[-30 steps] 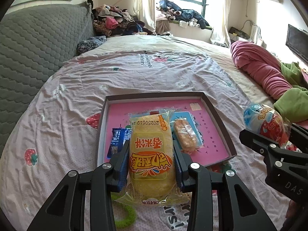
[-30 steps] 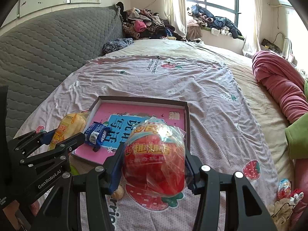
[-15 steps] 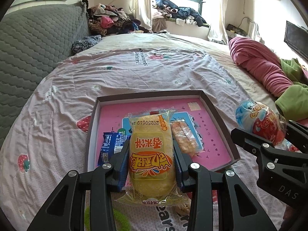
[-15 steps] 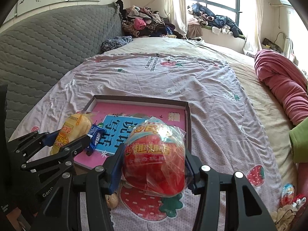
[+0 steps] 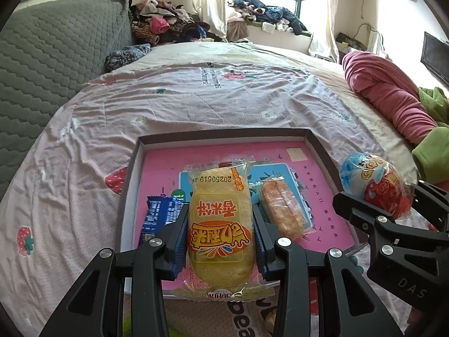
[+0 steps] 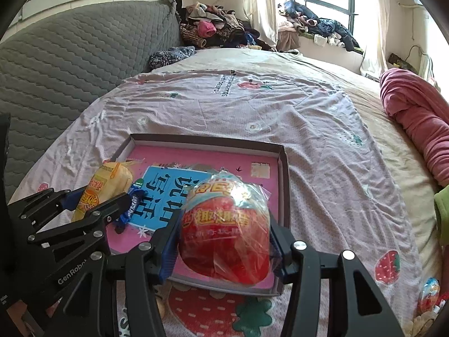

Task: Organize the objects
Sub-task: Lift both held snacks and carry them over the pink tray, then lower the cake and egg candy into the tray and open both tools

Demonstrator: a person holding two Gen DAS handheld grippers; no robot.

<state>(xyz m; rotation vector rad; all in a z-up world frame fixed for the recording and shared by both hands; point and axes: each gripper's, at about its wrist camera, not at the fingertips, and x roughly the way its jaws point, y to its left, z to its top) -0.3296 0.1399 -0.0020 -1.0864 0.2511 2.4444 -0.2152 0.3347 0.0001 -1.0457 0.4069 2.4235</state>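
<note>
Both grippers moved closer over the box (image 5: 134, 165), left gripper (image 5: 220, 224) pinching yellow cake (image 5: 220, 224), right gripper (image 6: 224, 241) pinching red egg (image 6: 224, 238), only the left view showing the biscuit (image 5: 283, 207).

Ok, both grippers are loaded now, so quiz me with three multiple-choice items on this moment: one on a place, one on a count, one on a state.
1. Where does the blue wrapped snack lie?
A. inside the shallow box
B. on the pink blanket
C. on the windowsill

2. How many packets lie on the box floor, not counting held ones?
A. none
B. two
C. five

3. What is the left gripper doing?
A. hanging open and empty
B. gripping a green ring
C. clamped on the yellow cake packet

Answers: 1 A, it rests on the pink floor. 2 B, the blue snack and the clear-wrapped cake. 3 C, both fingers press its sides.
</note>
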